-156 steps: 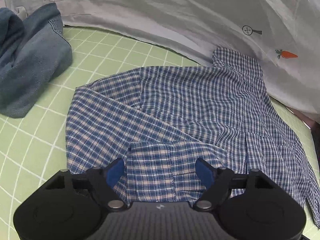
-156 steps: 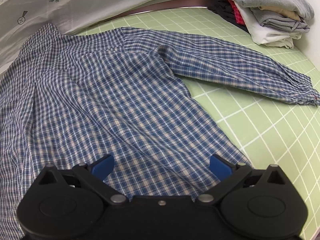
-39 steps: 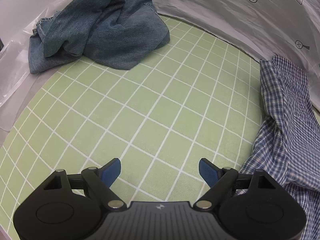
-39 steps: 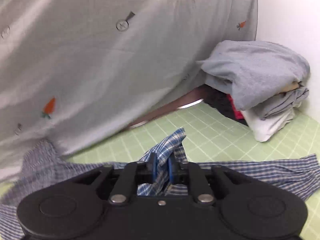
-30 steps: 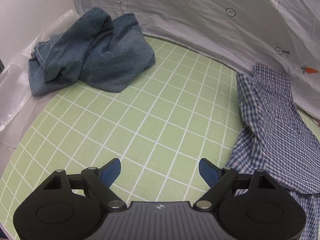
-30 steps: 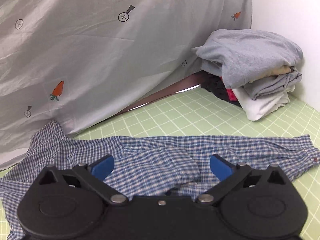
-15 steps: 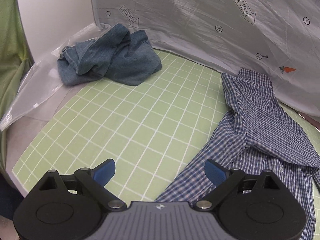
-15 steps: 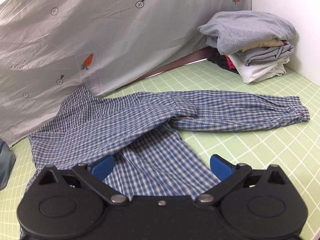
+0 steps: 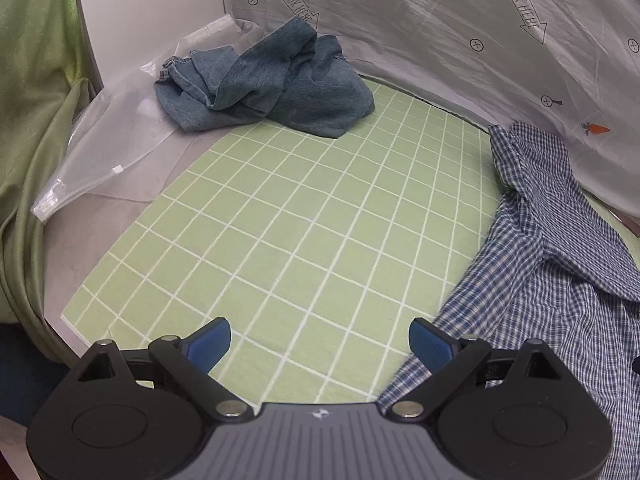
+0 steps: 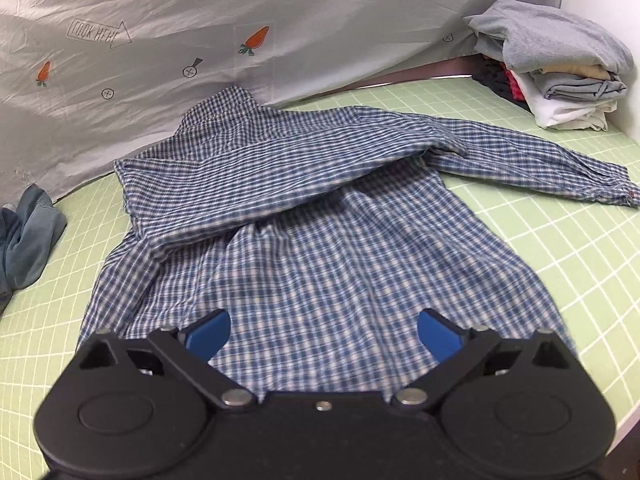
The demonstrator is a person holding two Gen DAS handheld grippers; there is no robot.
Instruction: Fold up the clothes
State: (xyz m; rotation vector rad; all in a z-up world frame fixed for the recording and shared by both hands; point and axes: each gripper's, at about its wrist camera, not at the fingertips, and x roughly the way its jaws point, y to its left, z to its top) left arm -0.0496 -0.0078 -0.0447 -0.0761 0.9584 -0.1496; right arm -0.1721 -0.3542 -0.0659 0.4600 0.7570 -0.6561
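We see the blue checked shirt (image 10: 320, 216) spread on the green grid mat (image 10: 560, 248), its collar toward the grey printed sheet (image 10: 280, 20) at the back. From the right wrist view the whole garment shows: one sleeve (image 10: 540, 160) stretches out flat toward the right, and the other sleeve (image 10: 248, 192) lies folded across the upper back. The right gripper (image 10: 322, 330) hangs over the shirt's lower hem with its blue pads wide apart and nothing between them. This view alone gives us the stack of folded clothes (image 10: 552, 64) in the far right corner, well apart from the shirt.

From the left wrist view we catch only the shirt's left edge (image 9: 560, 260), rumpled along the right side of the frame. The left gripper (image 9: 320, 340) is likewise spread wide and empty, over bare mat (image 9: 300, 220) just beside the shirt's hem. Here we see what the other camera barely shows: the crumpled denim garment (image 9: 272, 84) at the far left of the mat, a clear plastic bag (image 9: 120, 148) next to it, and a green cloth (image 9: 36, 120) hanging at the left edge. In the right view just a corner of the denim (image 10: 24, 232) appears.
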